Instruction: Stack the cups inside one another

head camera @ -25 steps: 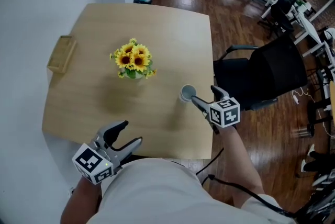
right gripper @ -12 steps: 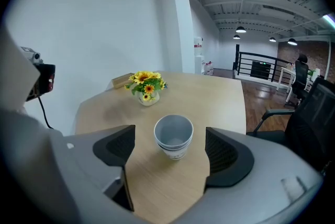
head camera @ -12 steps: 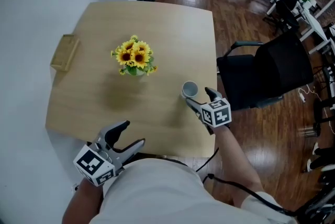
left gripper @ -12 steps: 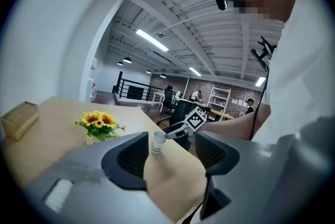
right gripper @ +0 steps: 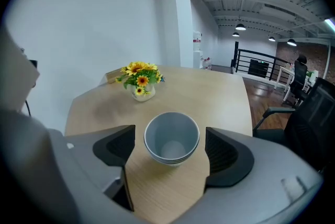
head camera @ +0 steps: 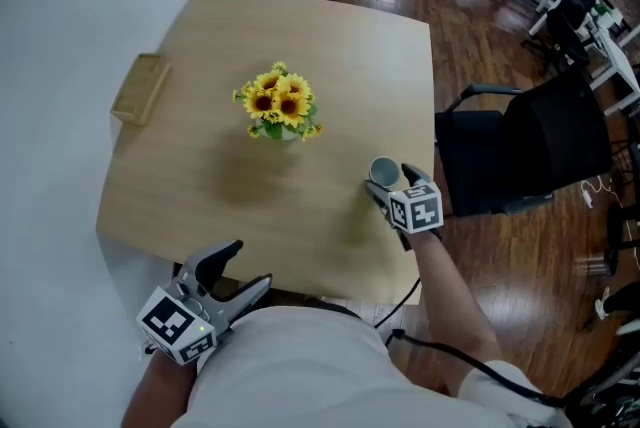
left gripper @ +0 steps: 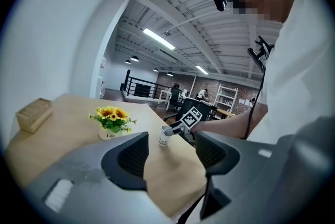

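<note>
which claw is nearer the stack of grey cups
Right. The right claw is open with the cup stack between its jaws, untouched. The left claw, open and empty, is back at the near edge of the table, well away.

Bright, even ceiling light; gripper views fisheye-warped with dark corners.

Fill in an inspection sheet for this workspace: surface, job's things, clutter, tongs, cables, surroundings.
Surface: pale wooden table.
Job's things: cups nested in one upright stack near the right edge.
Clutter: sunflower pot mid-table; wooden block at the left edge.
Tongs: left tongs open, empty, by the near edge; right tongs open around the cups, not gripping.
Cables: black cable under the right arm.
Surroundings: black chair, wooden floor.
</note>
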